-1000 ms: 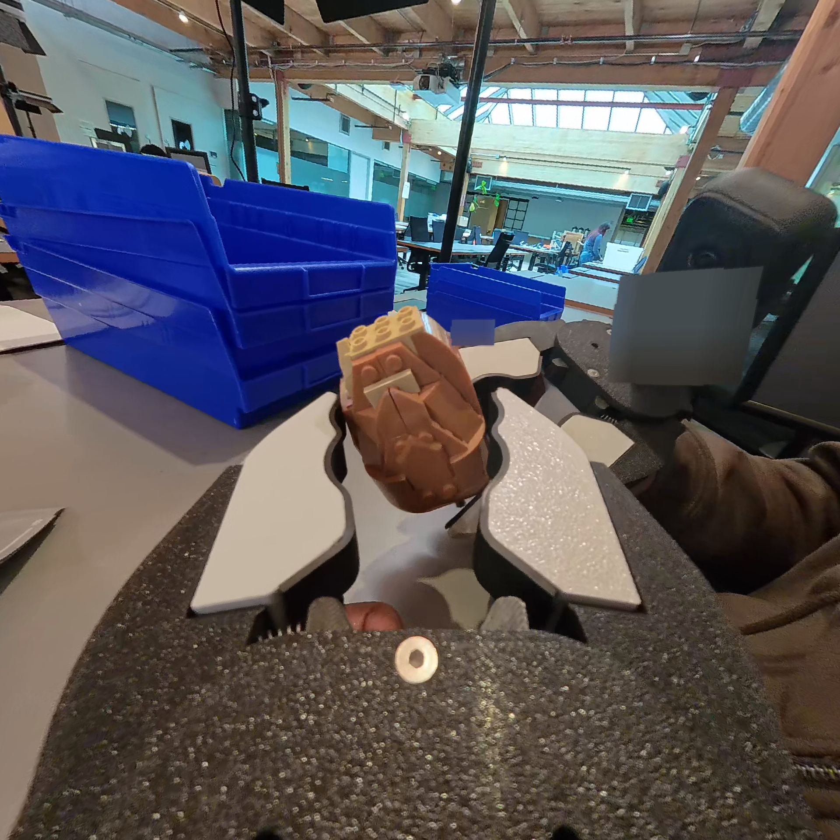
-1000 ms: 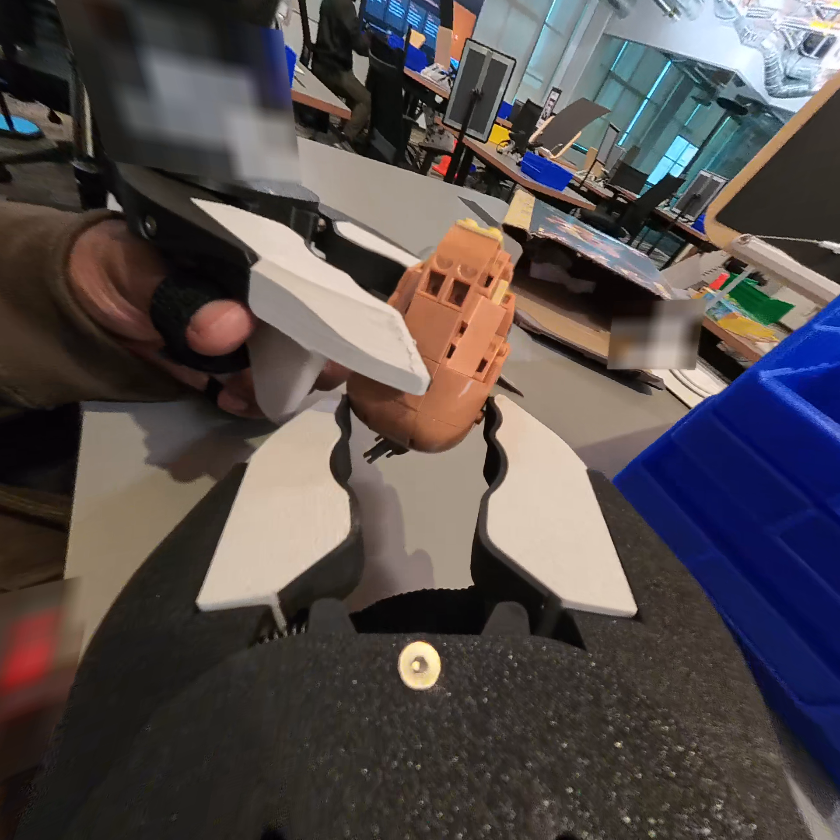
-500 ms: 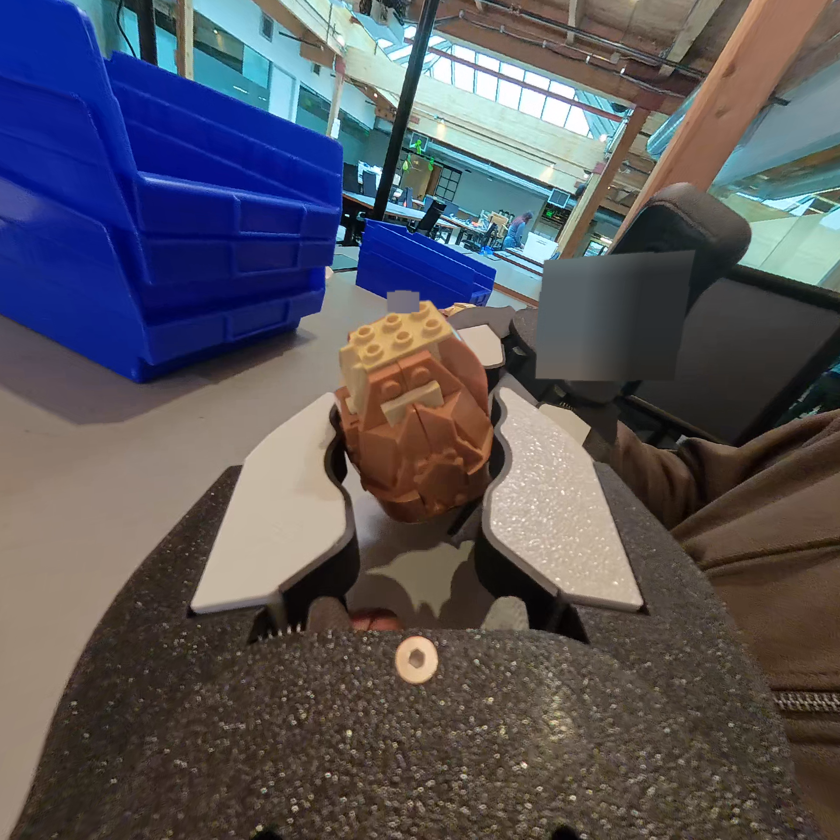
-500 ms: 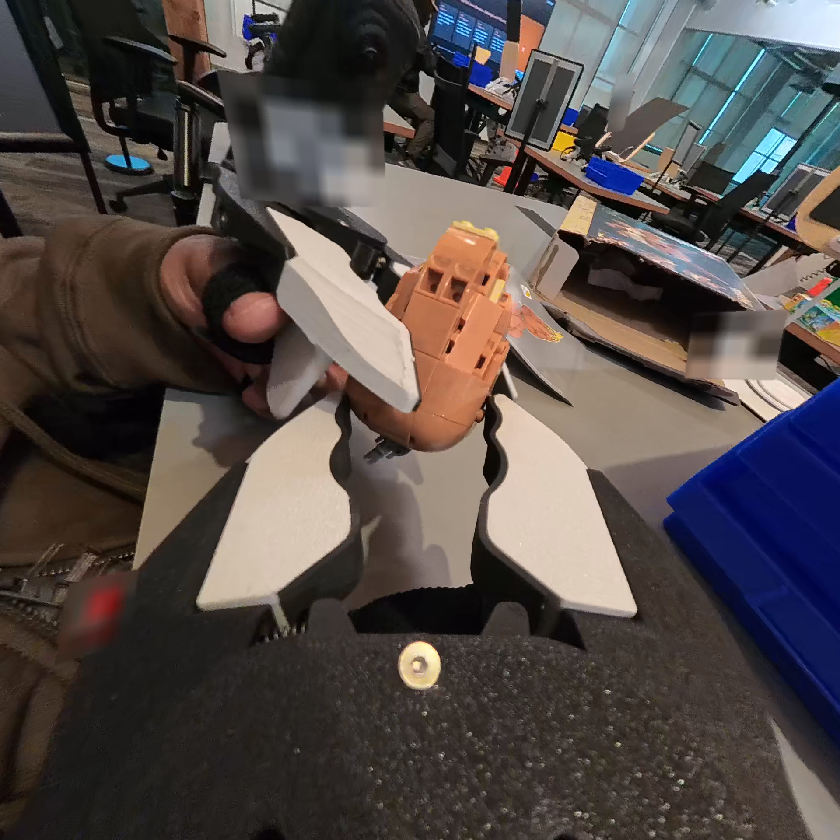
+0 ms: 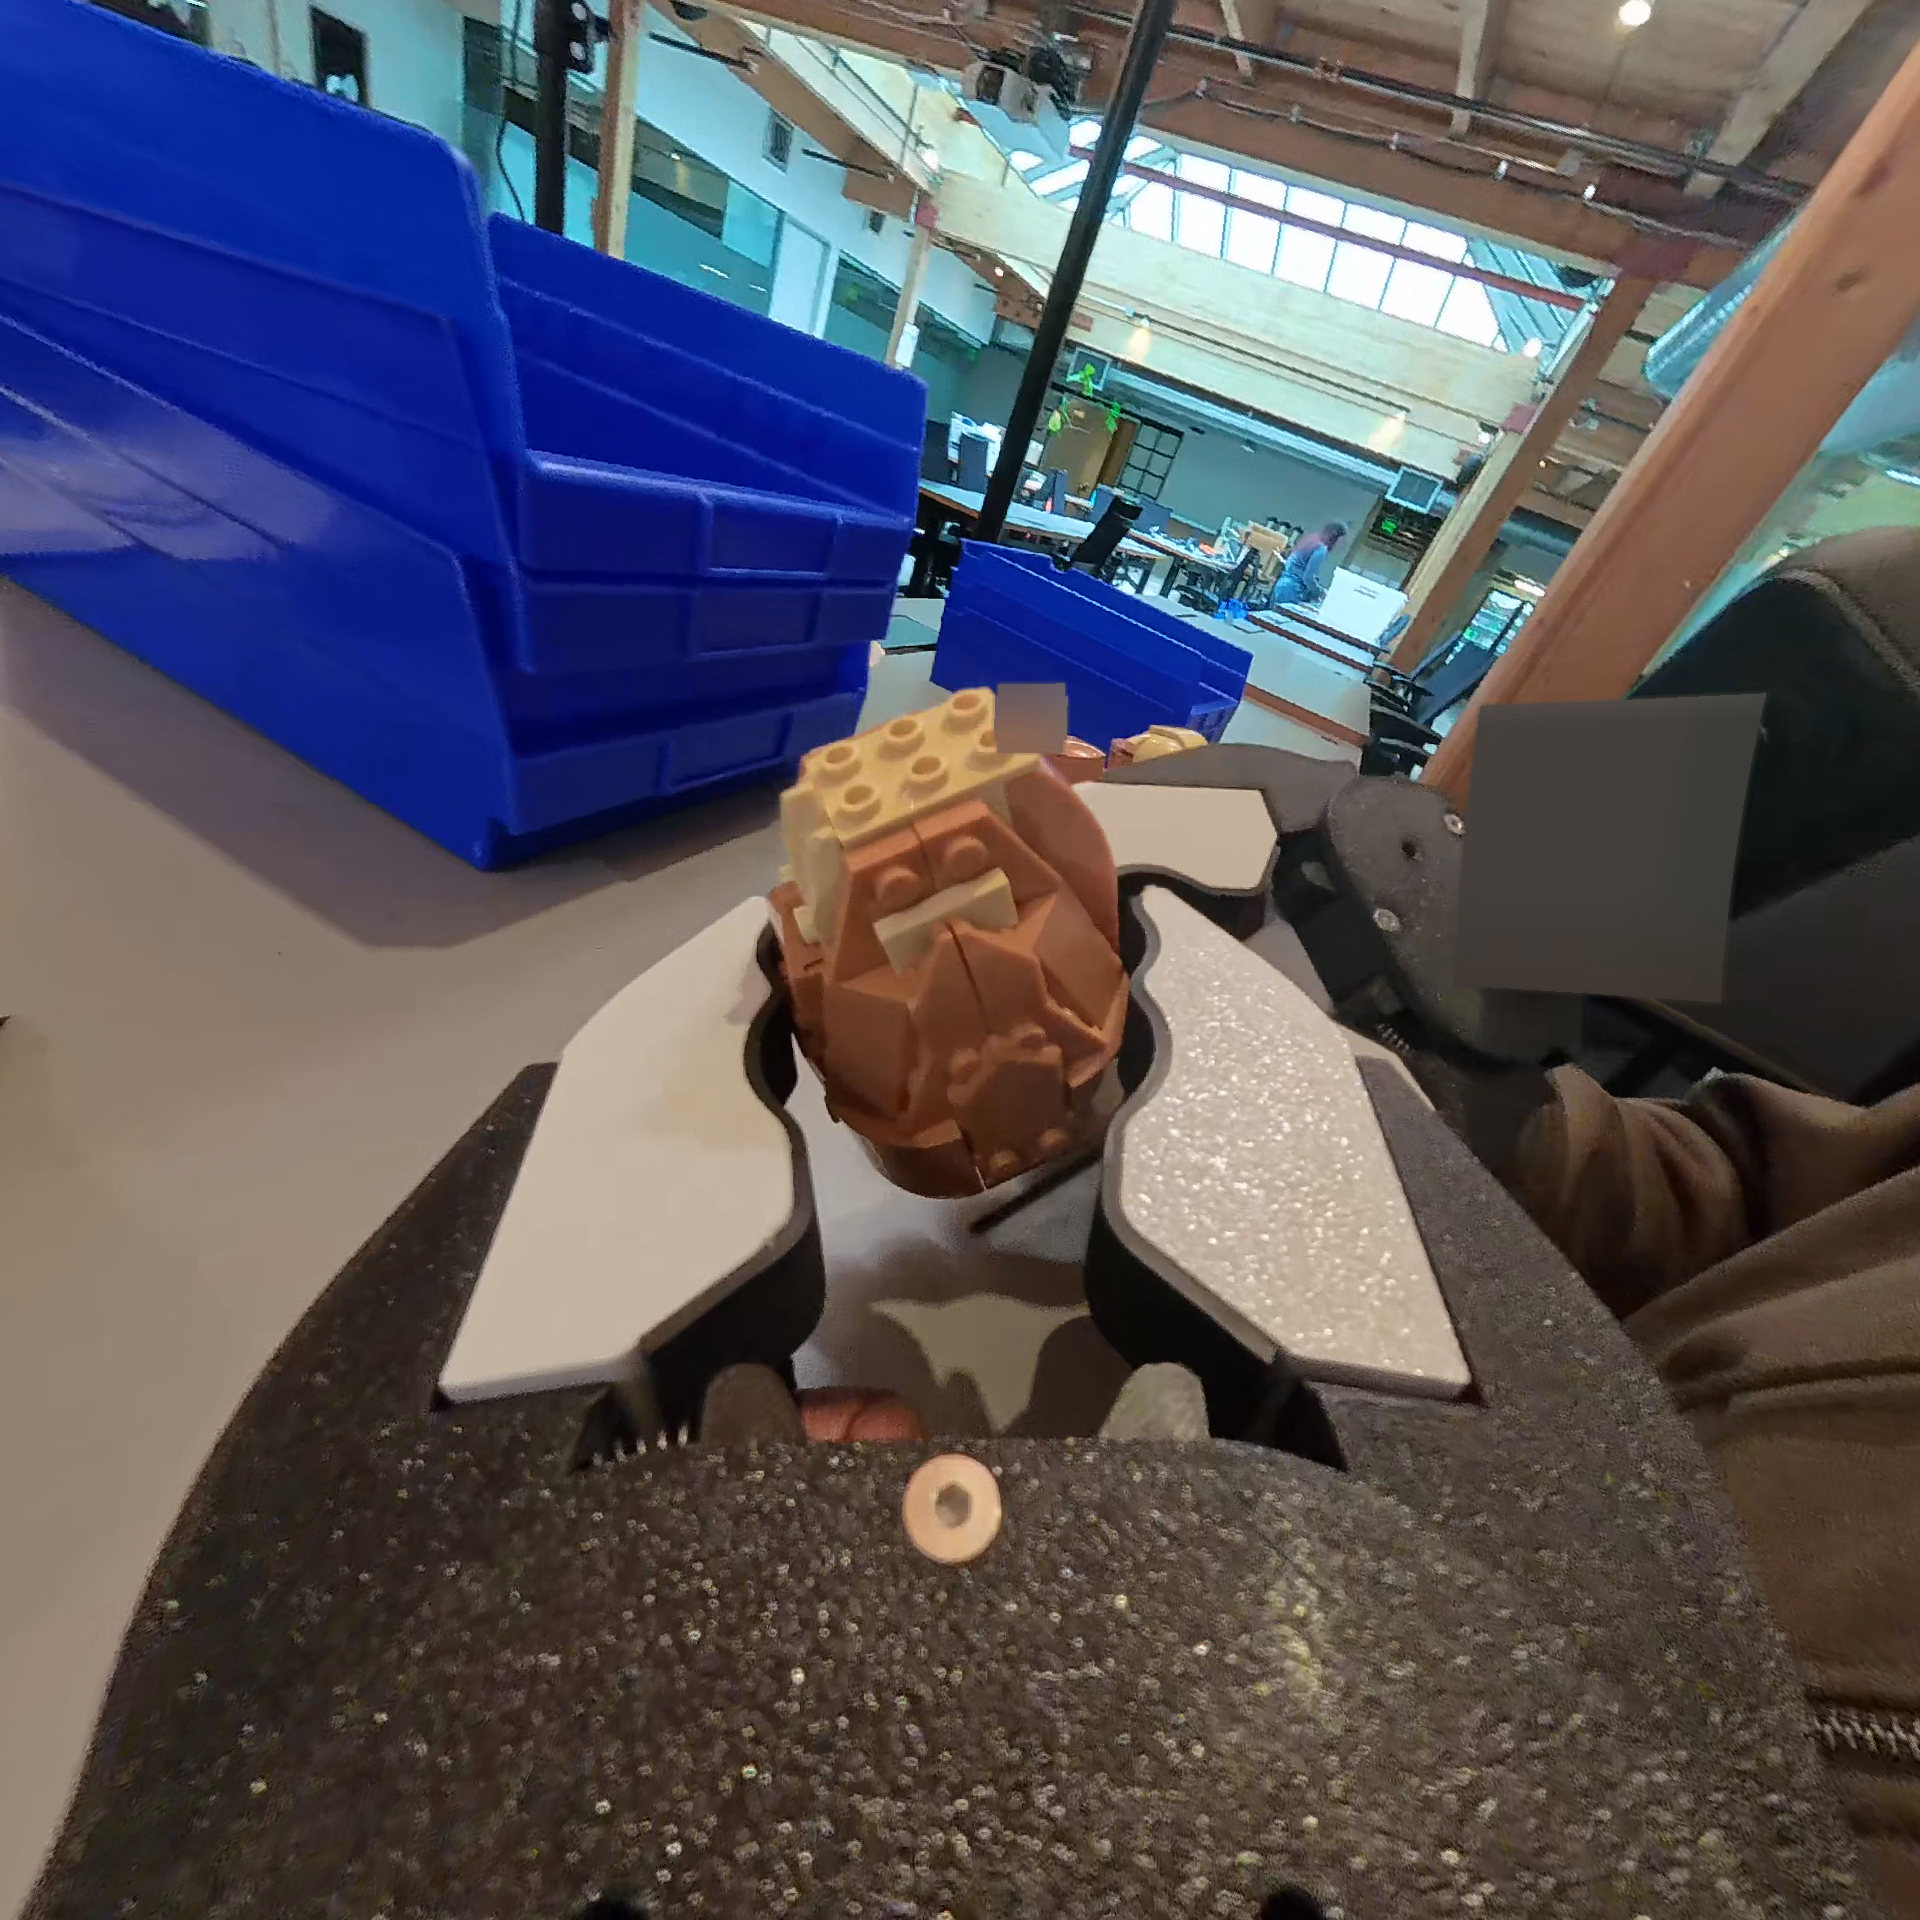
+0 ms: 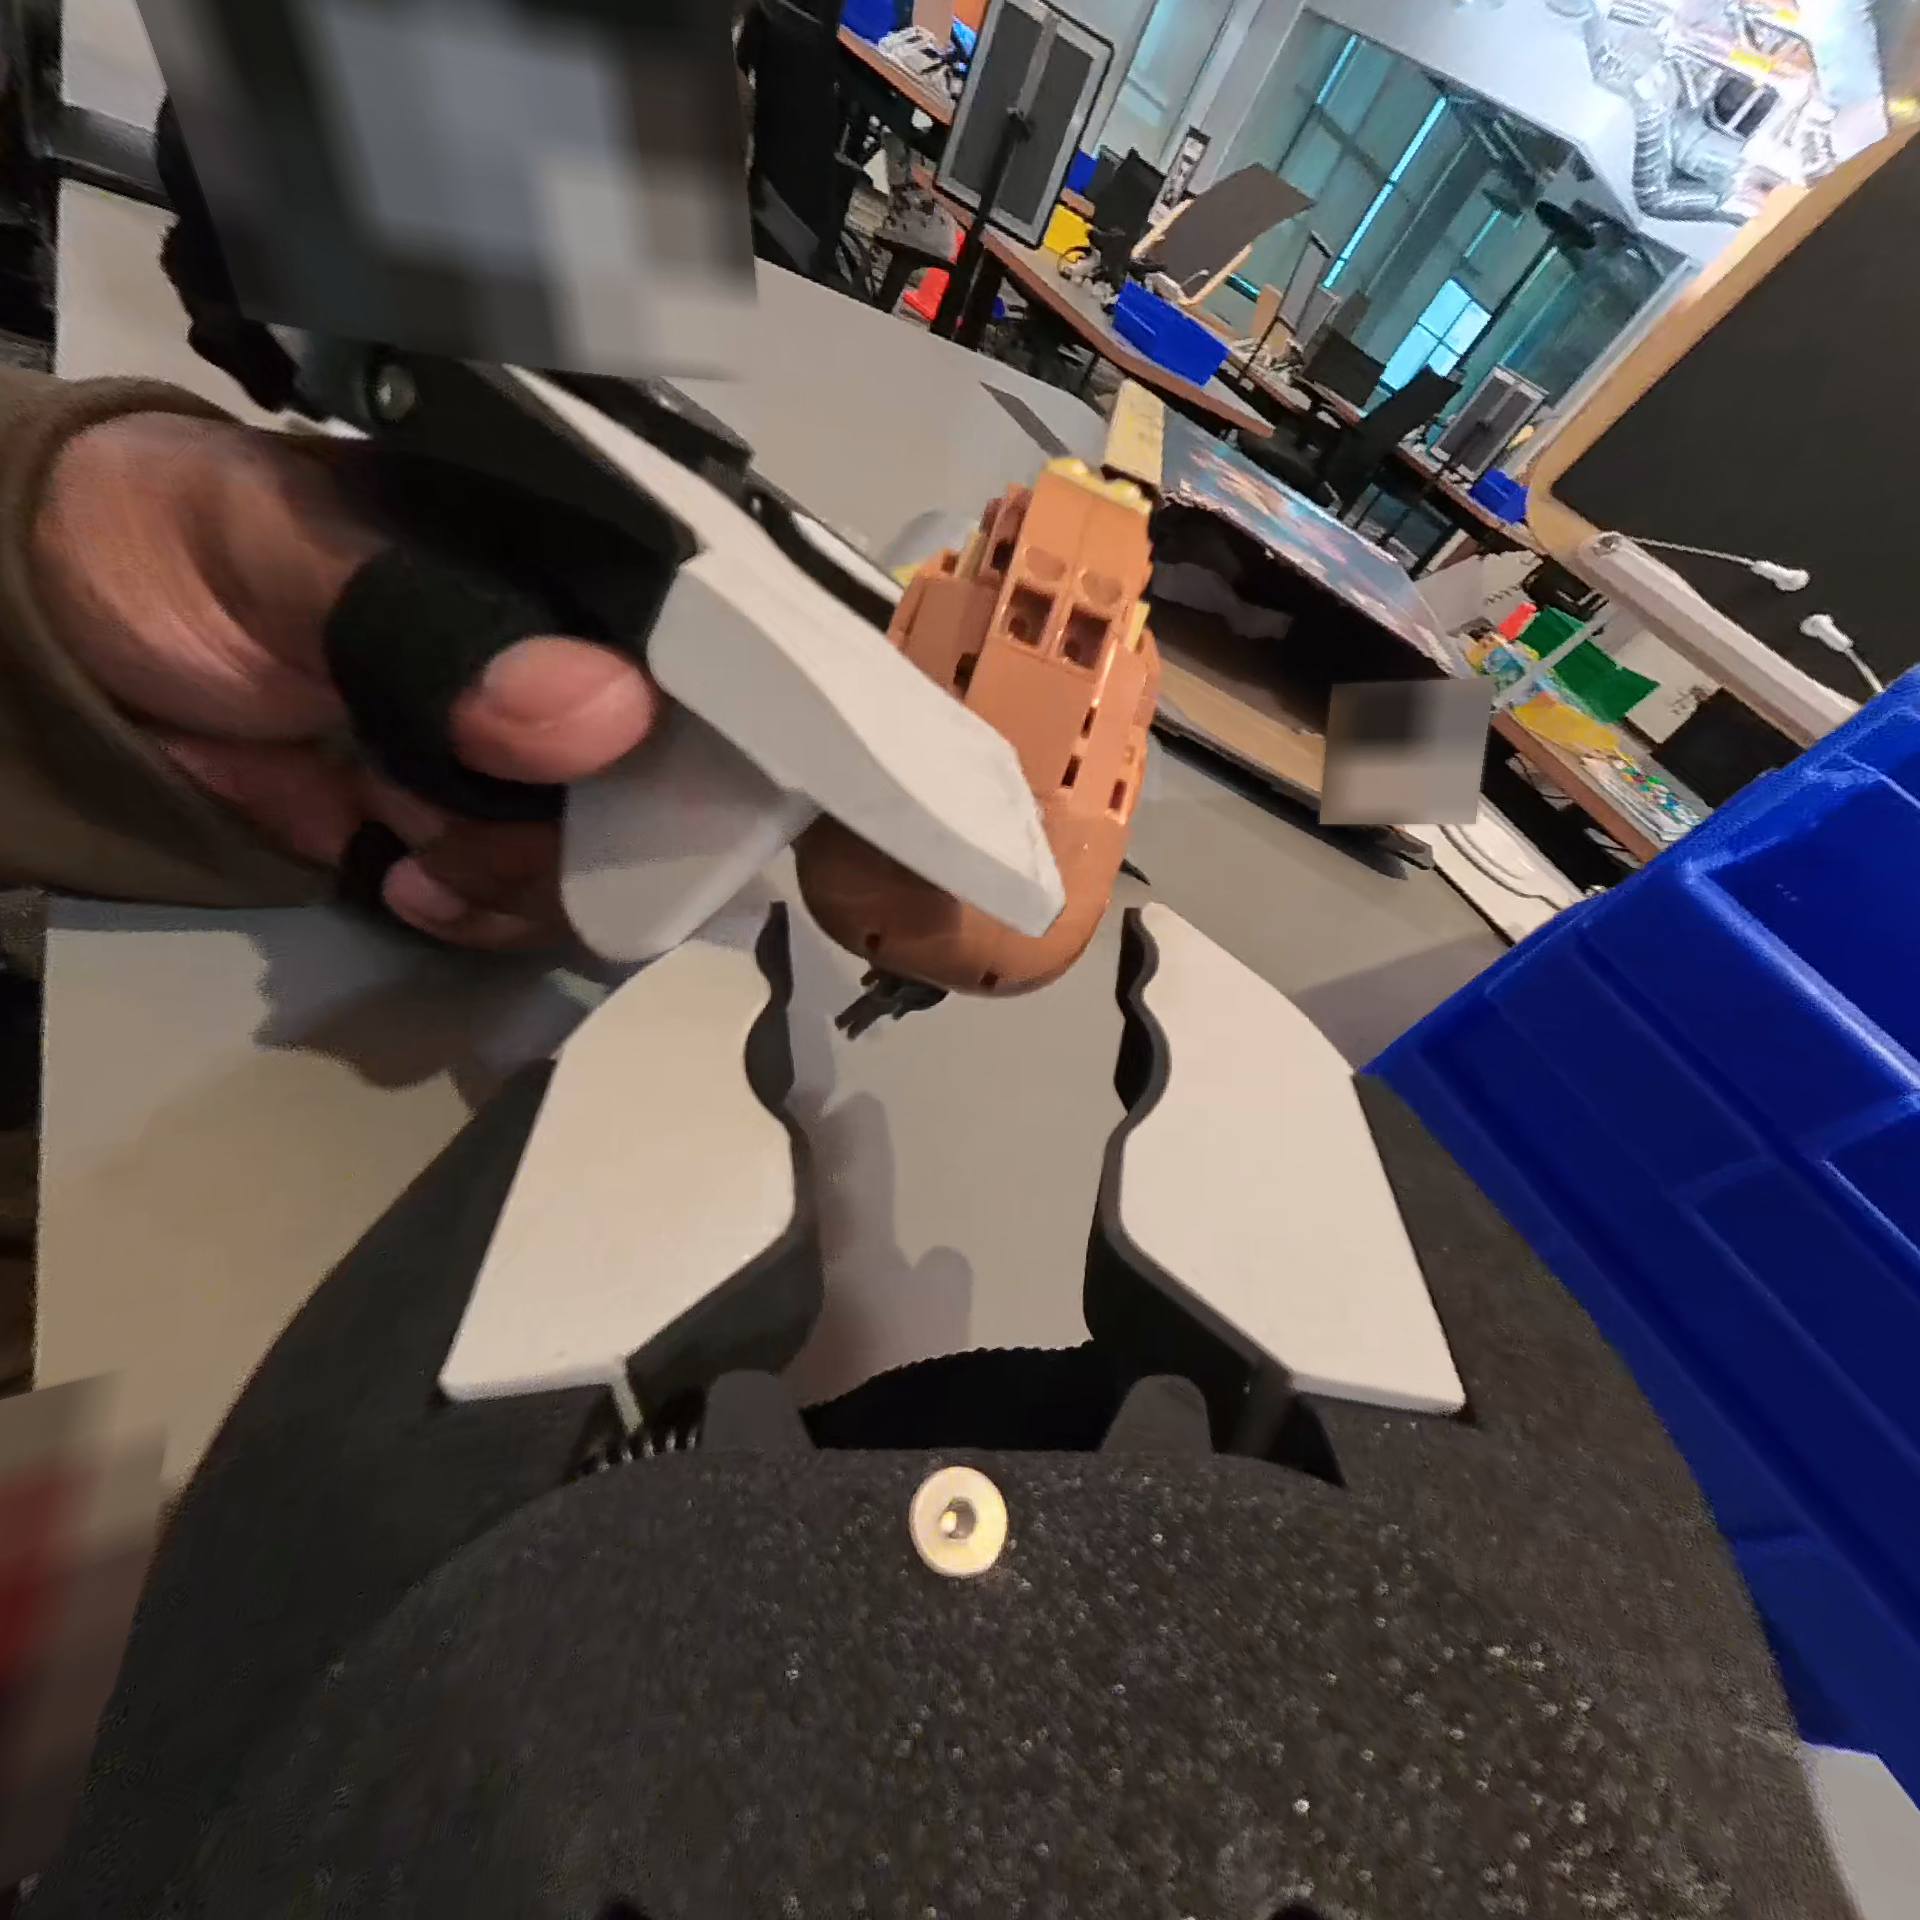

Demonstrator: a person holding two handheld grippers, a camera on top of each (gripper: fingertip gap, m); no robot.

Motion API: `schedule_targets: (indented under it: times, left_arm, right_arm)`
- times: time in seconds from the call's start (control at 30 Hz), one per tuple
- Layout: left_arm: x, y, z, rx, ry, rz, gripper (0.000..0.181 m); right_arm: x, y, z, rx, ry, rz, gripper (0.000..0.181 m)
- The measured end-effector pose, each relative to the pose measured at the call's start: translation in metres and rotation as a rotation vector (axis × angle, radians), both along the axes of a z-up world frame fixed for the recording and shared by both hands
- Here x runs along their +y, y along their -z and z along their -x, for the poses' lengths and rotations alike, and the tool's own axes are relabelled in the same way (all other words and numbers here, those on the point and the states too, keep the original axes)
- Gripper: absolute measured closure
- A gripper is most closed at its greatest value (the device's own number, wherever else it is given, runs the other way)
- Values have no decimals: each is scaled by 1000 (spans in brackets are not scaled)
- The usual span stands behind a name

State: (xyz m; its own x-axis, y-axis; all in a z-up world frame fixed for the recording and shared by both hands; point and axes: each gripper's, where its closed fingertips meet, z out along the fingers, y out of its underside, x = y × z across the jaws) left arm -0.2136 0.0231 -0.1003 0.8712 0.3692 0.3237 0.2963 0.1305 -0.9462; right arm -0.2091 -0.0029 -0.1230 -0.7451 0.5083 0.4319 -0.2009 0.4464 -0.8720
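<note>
Stacked blue bins (image 5: 416, 540) stand on the grey table (image 5: 208, 1039). The left gripper (image 5: 951, 997) is clenched on a brown brick model (image 5: 956, 1018), held above the table. The right gripper (image 6: 951, 997) is spread wide, its fingers empty just below the model (image 6: 1039, 727).

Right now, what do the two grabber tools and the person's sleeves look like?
Both tools, left and right, have a speckled black foam body, a round metal rivet and two pale grey, wavy-edged fingers on black backing. The sleeves are brown. A black strap wraps a finger.
</note>
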Motion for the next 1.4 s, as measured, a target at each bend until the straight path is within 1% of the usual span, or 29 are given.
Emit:
schedule_targets:
  times: [0.2,0.27,0.33,0.5,0.67,0.83,1.1,1.4]
  left_arm:
    - [2,0,-2,-5,20,2,119]
    - [4,-1,-5,7,37,0,113]
    - [6,-4,-10,20,66,-17,109]
    - [7,-17,-23,34,154,-113,111]
    - [5,-24,-28,42,183,-168,120]
    - [4,-31,-34,40,227,-218,119]
    - [6,-35,-44,21,312,-266,117]
    - [4,-34,-43,69,275,-248,119]
  right_arm:
    - [-1,0,0,-25,-8,22,127]
    - [0,-1,-1,-74,-29,66,127]
    - [2,-5,-3,-135,-74,135,127]
    - [6,-24,-15,-289,-222,351,128]
    - [6,-33,-23,-401,-319,466,128]
    - [8,-42,-32,-507,-426,577,129]
    - [5,-46,-43,-555,-515,604,128]
    - [4,-43,-43,-552,-512,575,128]
